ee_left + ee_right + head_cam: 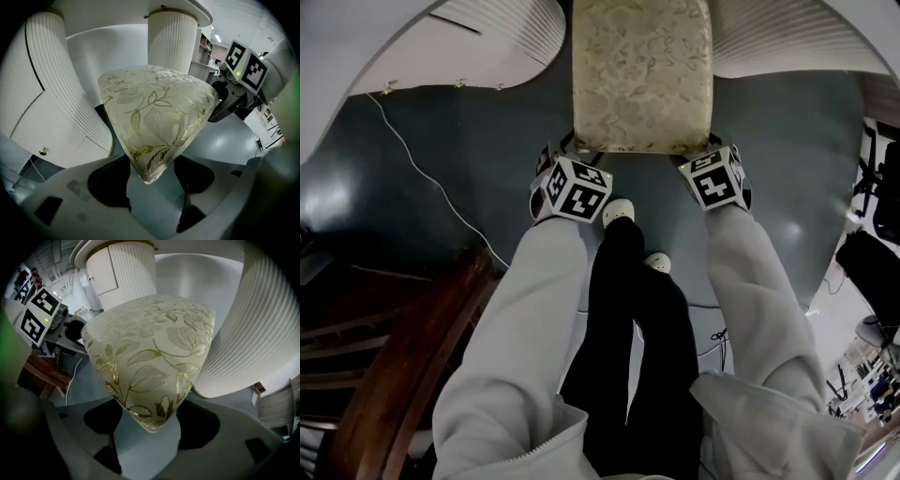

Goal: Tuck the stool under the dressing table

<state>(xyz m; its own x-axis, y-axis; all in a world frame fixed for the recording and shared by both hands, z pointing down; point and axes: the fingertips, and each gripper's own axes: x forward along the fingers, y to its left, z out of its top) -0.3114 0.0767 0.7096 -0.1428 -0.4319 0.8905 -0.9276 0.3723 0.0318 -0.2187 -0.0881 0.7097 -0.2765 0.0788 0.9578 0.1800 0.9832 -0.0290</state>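
Grey sleeves (534, 319) reach down to the stool (641, 75). The left gripper (151, 180) and right gripper (149, 425) each pinch a near cushion corner. It stands on the floor (441, 150), far end between the table's (183, 9) ribbed pedestals (511, 28).

Grey floor (487, 122) w/ white cable (425, 172) & shoes (619, 211).

Grey-sleeved left arm (530, 319) and right arm (755, 300) extend up mid-frame; left gripper (151, 185) and right gripper (149, 434), 2 abreast, each clamp a stool (642, 75) corner.
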